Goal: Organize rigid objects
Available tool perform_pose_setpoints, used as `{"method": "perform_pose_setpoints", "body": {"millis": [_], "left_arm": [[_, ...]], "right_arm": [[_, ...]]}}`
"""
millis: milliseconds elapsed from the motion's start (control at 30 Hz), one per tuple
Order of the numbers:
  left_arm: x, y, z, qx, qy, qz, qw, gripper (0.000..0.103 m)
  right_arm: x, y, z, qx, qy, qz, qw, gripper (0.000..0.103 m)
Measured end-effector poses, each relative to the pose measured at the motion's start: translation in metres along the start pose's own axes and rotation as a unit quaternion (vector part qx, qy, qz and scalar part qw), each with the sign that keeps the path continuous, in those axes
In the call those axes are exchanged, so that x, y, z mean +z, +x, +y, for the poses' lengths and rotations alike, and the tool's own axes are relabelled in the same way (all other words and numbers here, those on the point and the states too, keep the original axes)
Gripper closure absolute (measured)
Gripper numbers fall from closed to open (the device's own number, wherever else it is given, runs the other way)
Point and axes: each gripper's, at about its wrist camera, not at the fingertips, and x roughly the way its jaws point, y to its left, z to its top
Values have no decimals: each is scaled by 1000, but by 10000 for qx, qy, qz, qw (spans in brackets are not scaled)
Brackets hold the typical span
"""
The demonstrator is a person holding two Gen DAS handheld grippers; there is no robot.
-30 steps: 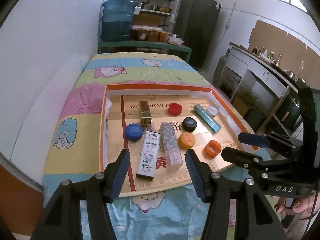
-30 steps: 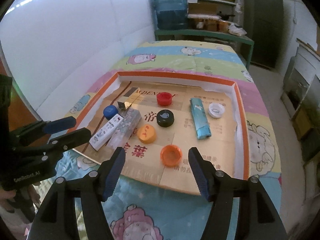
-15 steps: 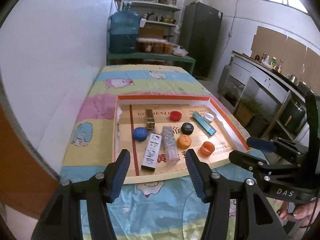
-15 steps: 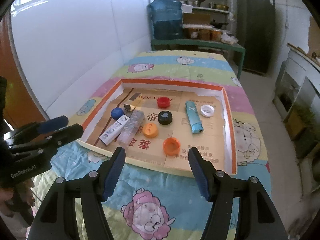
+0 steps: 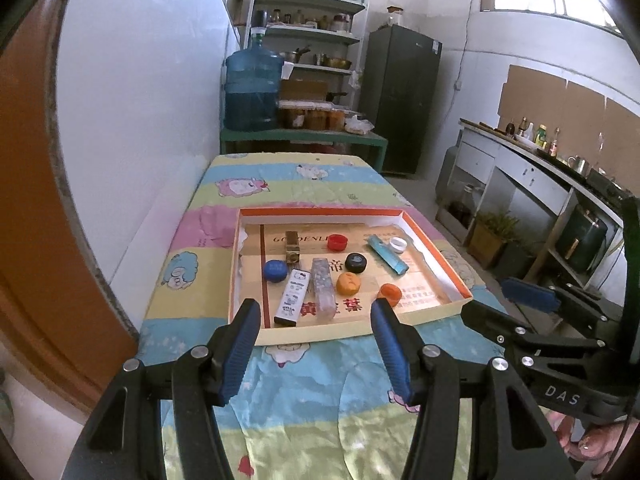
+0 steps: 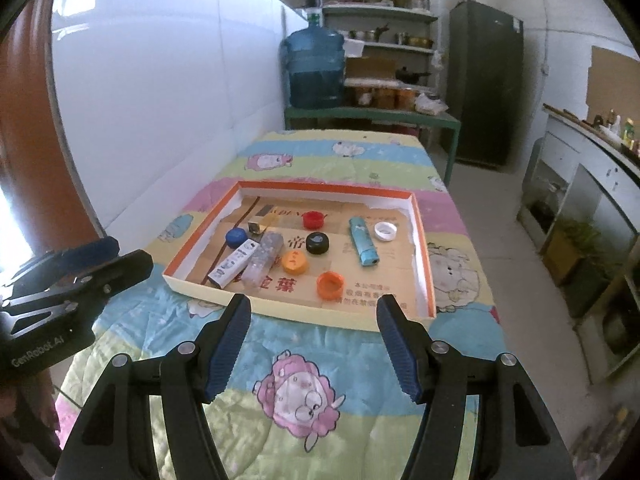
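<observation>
From my left wrist view, my left hand-held gripper [image 5: 316, 342] is wide open and holds nothing. It hangs over the bright cartoon quilt [image 5: 320, 384] on the counter, back from the things, so I can see all of them at once. They lie in a shallow cardboard tray with an orange rim [image 5: 440, 258]. I think the tray is there to keep the small things from rolling off. The long things lie together on the left: a white cartoon box [image 5: 292, 297], a clear speckled box [image 5: 323, 290] just beside it, and a small gold box [image 5: 293, 247] behind them. The round caps sit nearer the middle: a blue cap [image 5: 275, 270], a red cap [image 5: 337, 242], a black cap [image 5: 356, 262], an orange cap with its flat top up [image 5: 348, 283] and an open orange cap [image 5: 390, 293]. A long teal box [image 5: 387, 255] and a white ring cap [image 5: 398, 245] lie to the right. My right hand-held gripper [image 5: 504, 304] shows at the right edge.

From my right wrist view, my right hand-held gripper [image 6: 314, 342] is wide open too, with nothing in it. It points down at the near wall of the tray [image 6: 304, 308]. The open orange cap [image 6: 330, 285] is the closest thing to it, so I think that one is easiest for this side. The teal box [image 6: 363, 241] and white cap [image 6: 385, 231] sit apart from the rest. My left hand-held gripper [image 6: 86, 264] waits at the left, near the white box [image 6: 236, 262].
</observation>
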Motion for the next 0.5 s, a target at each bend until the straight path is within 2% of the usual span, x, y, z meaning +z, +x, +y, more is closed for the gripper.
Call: {"method": "perform_pose_setpoints", "body": {"millis": [500], "left_arm": [[-20,-50,-21,317,-51,-243,9992,46]], "right_arm": [[-24,-55,14,-224,-26,-328,9992,36]]}}
